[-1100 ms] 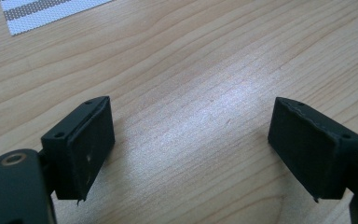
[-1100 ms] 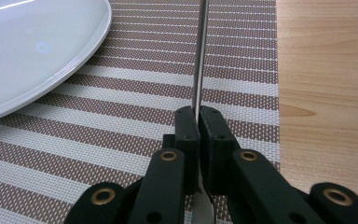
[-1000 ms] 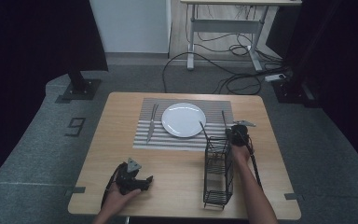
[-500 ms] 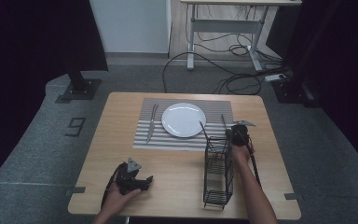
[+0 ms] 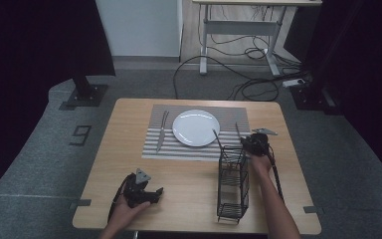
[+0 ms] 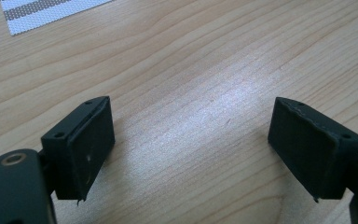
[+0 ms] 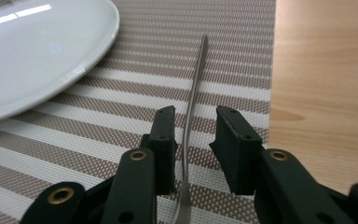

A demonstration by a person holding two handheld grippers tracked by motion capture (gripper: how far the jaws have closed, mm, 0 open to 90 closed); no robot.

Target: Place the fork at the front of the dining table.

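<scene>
Inside black wire caddy [image 5: 233, 185]: apparently nothing; spoon [image 7: 193, 109] on placemat [image 7: 242, 56]

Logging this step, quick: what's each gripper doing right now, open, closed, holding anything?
Left gripper: open, empty, over bare table.
Right gripper: jaws around a utensil handle; clamped or not, cannot tell.

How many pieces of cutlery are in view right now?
3: a utensil left of the plate, on the placemat; a second leaning out of the wire rack; a third on the placemat between the right tool's open jaws. The rack may hide more.
</scene>
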